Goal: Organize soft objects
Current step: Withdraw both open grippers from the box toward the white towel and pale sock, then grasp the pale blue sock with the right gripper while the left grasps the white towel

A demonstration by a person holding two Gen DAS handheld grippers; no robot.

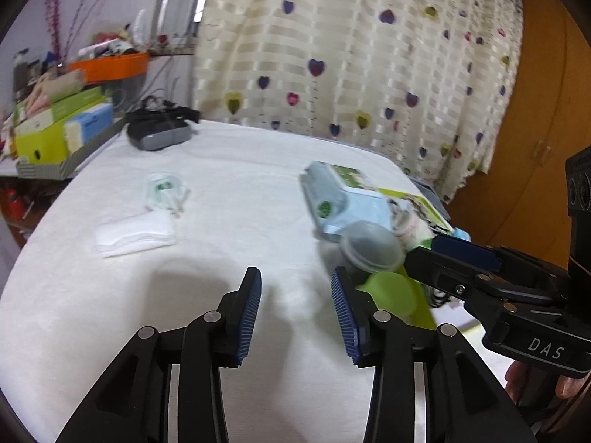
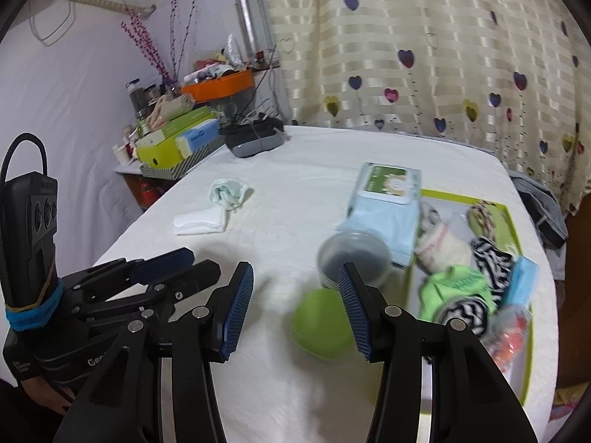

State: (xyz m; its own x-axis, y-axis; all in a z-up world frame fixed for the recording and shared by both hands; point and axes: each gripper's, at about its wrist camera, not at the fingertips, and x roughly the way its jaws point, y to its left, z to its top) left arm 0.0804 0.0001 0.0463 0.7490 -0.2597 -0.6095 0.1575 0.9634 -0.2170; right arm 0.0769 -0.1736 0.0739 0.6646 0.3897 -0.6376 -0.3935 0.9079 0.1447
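Observation:
A folded white cloth [image 1: 135,234] [image 2: 201,221] and a crumpled pale green-and-white cloth [image 1: 162,190] [image 2: 229,192] lie on the white bed at the left. A lime-rimmed tray [image 2: 511,217] at the right holds several socks and soft items, with a green sock [image 2: 456,288] in front. A wet-wipes pack [image 1: 347,199] [image 2: 384,199] lies at the tray's left edge. My left gripper [image 1: 295,312] is open and empty over bare sheet. My right gripper [image 2: 295,306] is open and empty, just above a green round lid [image 2: 319,326].
A grey round container [image 2: 352,258] [image 1: 371,245] stands beside the green lid [image 1: 391,291]. A black and grey device [image 1: 159,133] [image 2: 255,138] lies at the bed's far edge. A side table with boxes [image 1: 55,133] and an orange tray [image 2: 221,86] stands left. A heart-patterned curtain [image 1: 351,55] hangs behind.

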